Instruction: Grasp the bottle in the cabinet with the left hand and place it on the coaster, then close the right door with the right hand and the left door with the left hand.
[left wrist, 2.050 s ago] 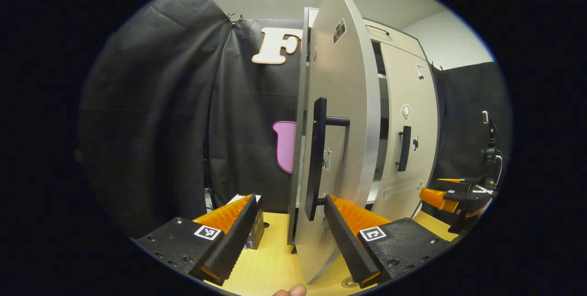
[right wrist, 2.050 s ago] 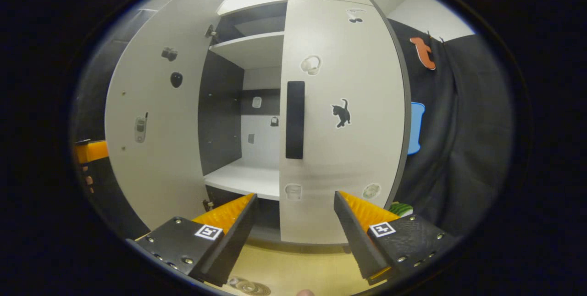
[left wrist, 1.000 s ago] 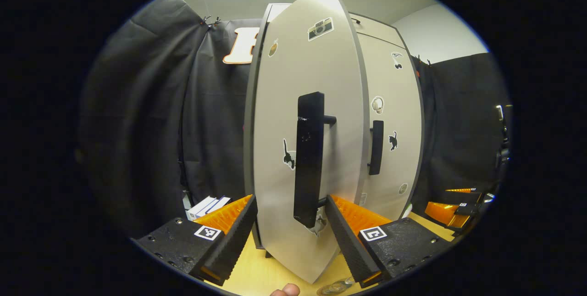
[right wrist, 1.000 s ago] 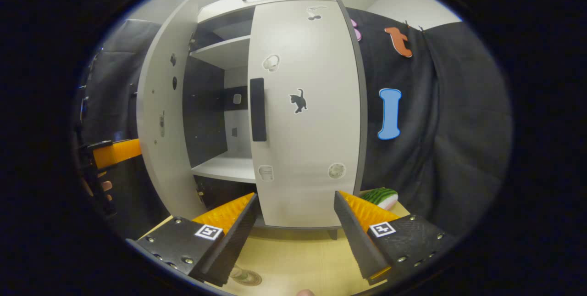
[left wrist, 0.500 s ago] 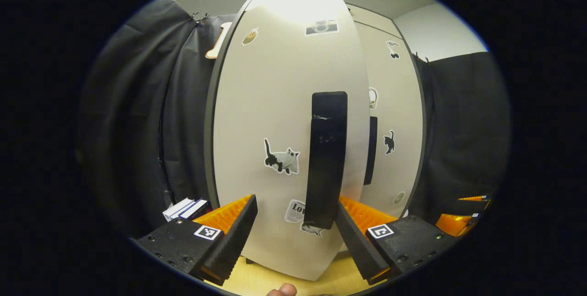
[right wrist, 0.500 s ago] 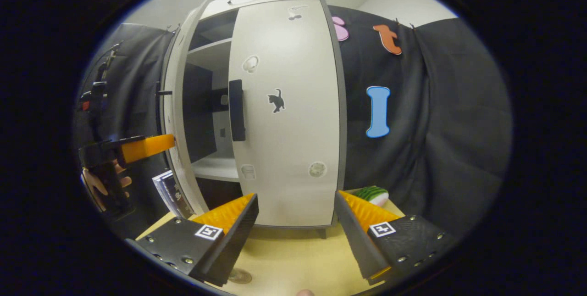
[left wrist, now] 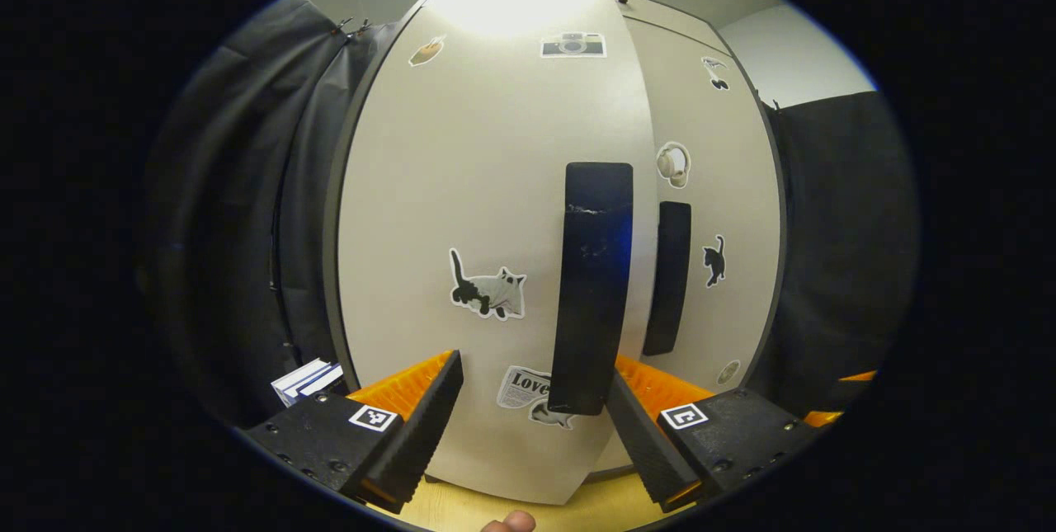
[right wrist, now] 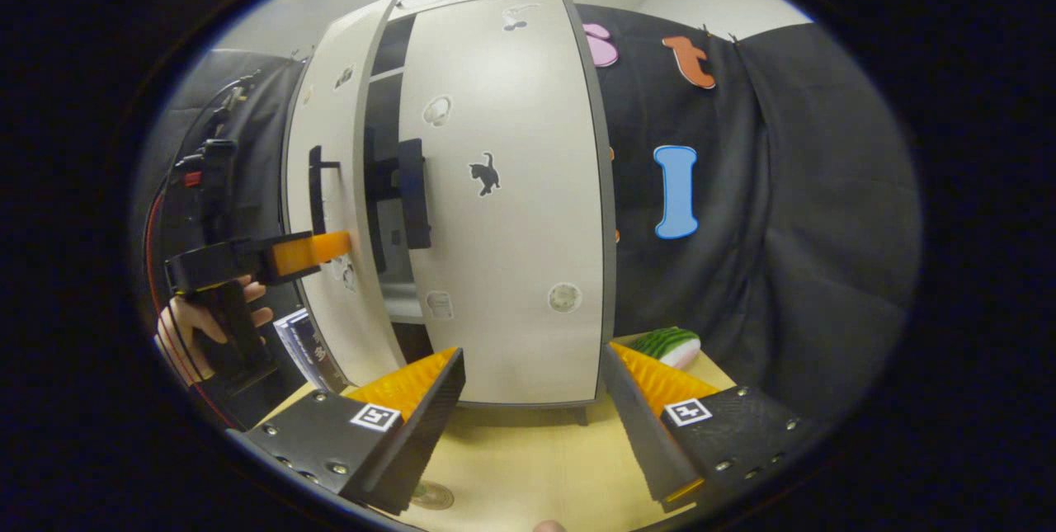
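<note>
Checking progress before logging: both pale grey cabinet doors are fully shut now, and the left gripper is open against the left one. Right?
Not quite. In the right gripper view the left door is still ajar; the right door is shut. The open left gripper does touch the left door.

A newspaper sticker (left wrist: 526,388) low on the left door (left wrist: 462,185) reads "Love" (the rest is hidden behind the handle (left wrist: 592,284)).

Left gripper view close on left door (left wrist: 462,185); right gripper view farther back, sharing cabinet (right wrist: 503,185).
</note>
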Motion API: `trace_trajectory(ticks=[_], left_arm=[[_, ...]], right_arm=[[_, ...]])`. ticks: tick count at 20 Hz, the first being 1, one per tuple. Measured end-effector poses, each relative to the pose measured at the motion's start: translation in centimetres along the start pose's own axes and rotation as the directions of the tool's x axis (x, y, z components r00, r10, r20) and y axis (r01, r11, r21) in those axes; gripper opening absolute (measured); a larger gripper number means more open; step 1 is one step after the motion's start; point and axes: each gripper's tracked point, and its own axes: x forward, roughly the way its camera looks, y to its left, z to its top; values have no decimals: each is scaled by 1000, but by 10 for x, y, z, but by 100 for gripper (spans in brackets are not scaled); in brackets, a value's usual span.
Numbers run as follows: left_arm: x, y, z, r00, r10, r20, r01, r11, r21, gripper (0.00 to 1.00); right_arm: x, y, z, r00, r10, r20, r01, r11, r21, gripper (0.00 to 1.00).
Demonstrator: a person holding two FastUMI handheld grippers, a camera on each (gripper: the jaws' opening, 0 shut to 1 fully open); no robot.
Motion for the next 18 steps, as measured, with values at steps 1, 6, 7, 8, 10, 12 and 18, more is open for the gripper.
trace_trajectory(ticks=[1, 6, 7, 8, 10, 12, 18], left_arm=[[5, -2, 0, 1000, 6, 0, -6, 1000, 3, 100], [28, -7, -1, 1000, 26, 8, -26, 1000, 9, 100], [31, -8, 0, 1000, 27, 8, -27, 1000, 7, 100], [35, -8, -1, 1000, 27, 6, -27, 1000, 2, 100], [41, -9, -1, 1000, 29, 10, -29, 1000, -3, 100], [45, -9, -2, 999, 30, 14, -30, 1000, -1, 100], [25, -12, 7, 999, 27, 26, -26, 999, -18, 99]], right_arm=[[0, 0, -1, 1000, 0, -1, 0, 1000, 3, 100], [-4, 2, 1, 1000, 3, 5, -3, 1000, 11, 100], [-4, 2, 1, 1000, 3, 6, -3, 1000, 10, 100], [-5, 3, 2, 1000, 6, 7, -6, 1000, 12, 100], [-6, 6, 3, 1000, 10, 8, -10, 1000, 14, 100], [-7, 9, 3, 1000, 16, 8, -16, 1000, 5, 100], [-11, 22, 14, 999, 29, 28, -29, 1000, 5, 100]])
